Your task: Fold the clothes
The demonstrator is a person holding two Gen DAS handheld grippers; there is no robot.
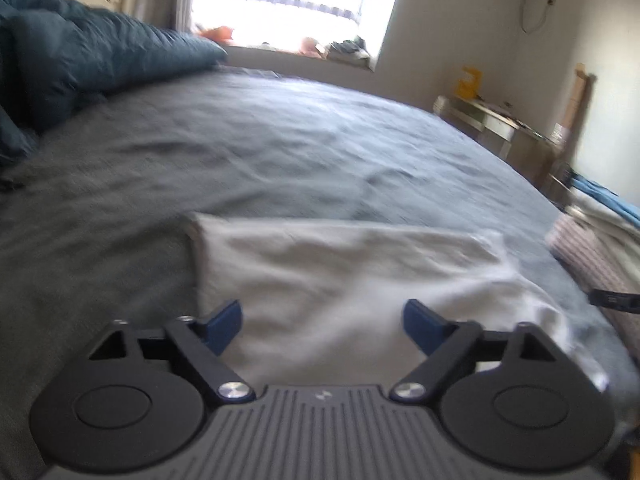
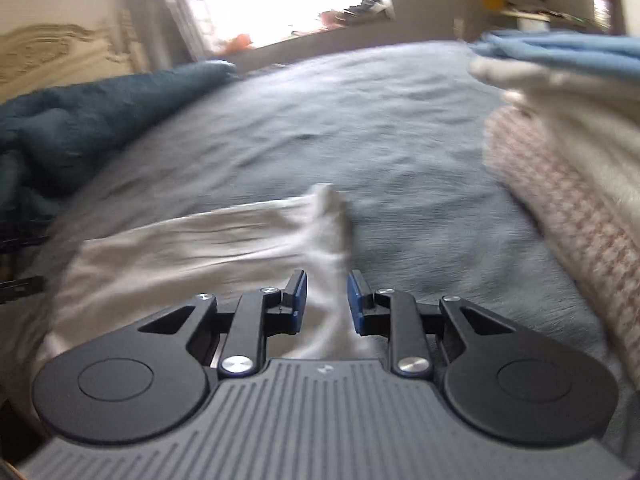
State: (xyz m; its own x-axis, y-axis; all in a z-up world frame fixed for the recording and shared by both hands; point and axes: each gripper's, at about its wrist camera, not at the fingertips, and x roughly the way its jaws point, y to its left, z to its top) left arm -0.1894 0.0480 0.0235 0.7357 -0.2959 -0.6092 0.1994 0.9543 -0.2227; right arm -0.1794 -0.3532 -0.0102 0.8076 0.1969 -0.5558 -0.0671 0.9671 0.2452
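Note:
A white garment (image 1: 340,264) lies partly folded on the grey bed sheet (image 1: 280,140), its far edge straight and its right side rumpled. My left gripper (image 1: 322,312) hovers over the garment's near part, open wide, with nothing pinched between its blue pads. In the right wrist view the same white garment (image 2: 200,240) stretches to the left, and a bunched ridge of it runs up between the blue pads of my right gripper (image 2: 326,280). The jaws stand narrow and are shut on that fold. Both views are blurred.
A stack of folded clothes (image 2: 560,160), pink knit under white and blue pieces, sits at the bed's right side (image 1: 592,248). A dark blue duvet (image 1: 80,52) is heaped at the far left. Beyond the bed are a bright window and a cluttered desk (image 1: 480,120).

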